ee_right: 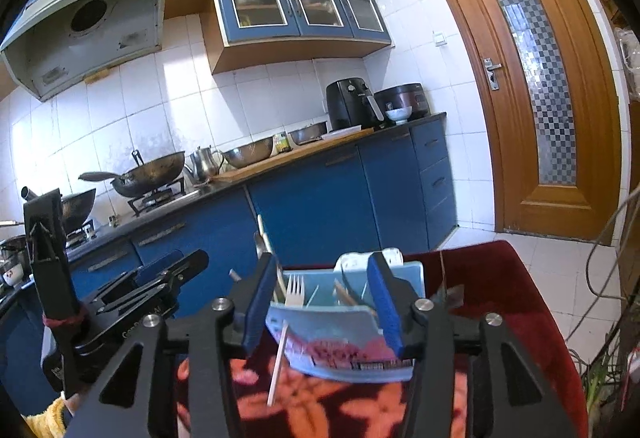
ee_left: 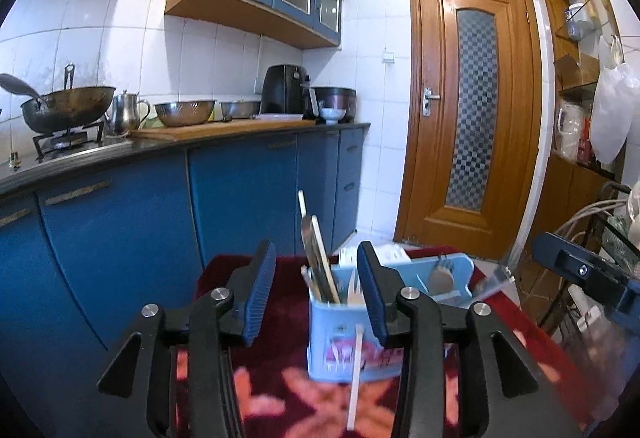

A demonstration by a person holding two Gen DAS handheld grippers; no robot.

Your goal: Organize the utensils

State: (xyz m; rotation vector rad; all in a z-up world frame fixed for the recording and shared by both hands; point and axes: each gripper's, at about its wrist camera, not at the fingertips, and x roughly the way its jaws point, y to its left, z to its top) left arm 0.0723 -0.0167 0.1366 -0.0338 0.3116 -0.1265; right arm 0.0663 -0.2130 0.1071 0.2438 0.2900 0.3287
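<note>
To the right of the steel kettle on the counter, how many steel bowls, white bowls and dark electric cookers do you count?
Steel bowls: 2
White bowls: 1
Dark electric cookers: 2
Total: 5

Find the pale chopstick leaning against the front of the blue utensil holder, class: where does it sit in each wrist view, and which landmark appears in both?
Left wrist view: the chopstick leans against the front of the blue utensil holder, bottom centre.
Right wrist view: the chopstick is lower centre-left, leaning on the holder's left front.
Shared landmark: the wooden door.
</note>
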